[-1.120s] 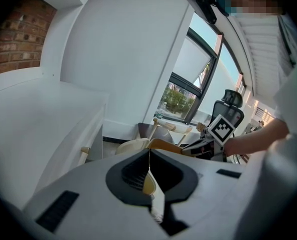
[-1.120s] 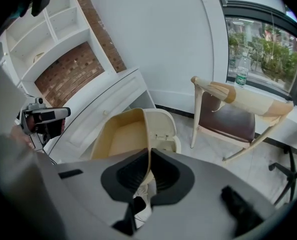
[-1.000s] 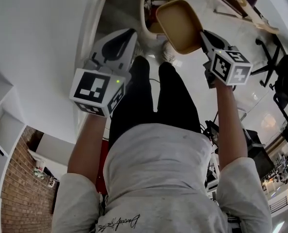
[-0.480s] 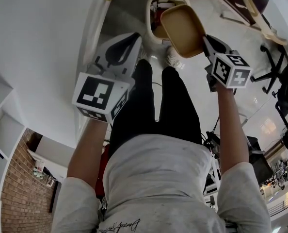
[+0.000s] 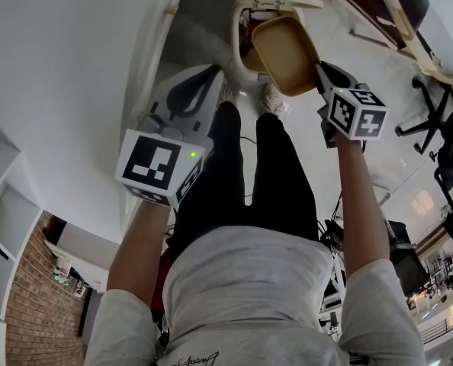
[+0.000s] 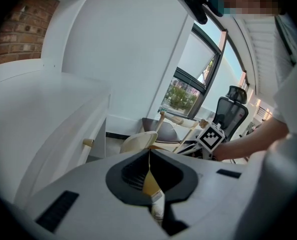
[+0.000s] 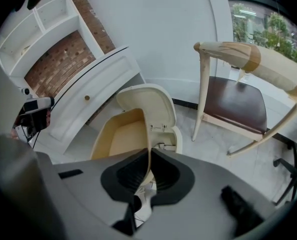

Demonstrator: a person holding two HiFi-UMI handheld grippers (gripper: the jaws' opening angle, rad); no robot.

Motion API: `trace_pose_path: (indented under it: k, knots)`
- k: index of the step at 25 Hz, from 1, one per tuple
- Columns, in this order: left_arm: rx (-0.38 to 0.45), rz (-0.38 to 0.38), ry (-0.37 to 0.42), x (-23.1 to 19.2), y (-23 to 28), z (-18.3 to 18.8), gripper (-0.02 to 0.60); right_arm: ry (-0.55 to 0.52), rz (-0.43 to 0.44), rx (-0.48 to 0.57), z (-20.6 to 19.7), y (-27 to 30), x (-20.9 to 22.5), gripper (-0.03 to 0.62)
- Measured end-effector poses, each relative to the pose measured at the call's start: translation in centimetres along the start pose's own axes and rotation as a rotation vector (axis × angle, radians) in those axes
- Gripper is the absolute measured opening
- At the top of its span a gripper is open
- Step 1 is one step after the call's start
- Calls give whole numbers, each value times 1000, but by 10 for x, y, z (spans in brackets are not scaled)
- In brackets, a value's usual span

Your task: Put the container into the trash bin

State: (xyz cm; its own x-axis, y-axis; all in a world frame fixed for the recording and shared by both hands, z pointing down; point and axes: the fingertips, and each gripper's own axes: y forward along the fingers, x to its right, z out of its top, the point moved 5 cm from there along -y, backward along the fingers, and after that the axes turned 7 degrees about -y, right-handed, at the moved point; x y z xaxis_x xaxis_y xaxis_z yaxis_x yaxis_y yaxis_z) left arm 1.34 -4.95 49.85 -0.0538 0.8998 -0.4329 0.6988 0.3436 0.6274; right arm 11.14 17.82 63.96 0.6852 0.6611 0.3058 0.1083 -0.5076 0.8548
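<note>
A tan, shallow container (image 5: pixel 284 48) hangs tilted over the cream trash bin (image 5: pixel 243 23), whose lid stands raised. My right gripper (image 5: pixel 318 67) is shut on the container's near rim. In the right gripper view the container (image 7: pixel 121 136) rises from my right gripper (image 7: pixel 148 171) in front of the bin's raised lid (image 7: pixel 148 104). My left gripper (image 5: pixel 215 71) hovers left of the bin, jaws together, with nothing seen in them from above. In the left gripper view, my left gripper (image 6: pixel 149 171) shows only a thin tan sliver in its slit, with the bin lid (image 6: pixel 138 141) beyond.
A wooden chair with a dark seat (image 7: pixel 236 104) stands right of the bin. A white cabinet with a knob (image 7: pixel 96 79) runs along the left. The person's legs and shoes (image 5: pixel 268 97) are just short of the bin. An office chair (image 5: pixel 440 120) stands at the right.
The right gripper has carried the container further forward, so it now overlaps the bin's opening. The left gripper has moved forward slightly alongside.
</note>
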Motion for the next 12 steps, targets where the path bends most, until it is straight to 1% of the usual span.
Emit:
trace_pose_path:
  k: [7, 12]
  knots:
    - [-22, -5, -3, -2, 7, -9, 18, 4, -9, -27, -6, 29, 8, 37]
    - [-42, -18, 10, -1, 13, -16, 18, 17, -12, -48, -9, 48, 10, 37]
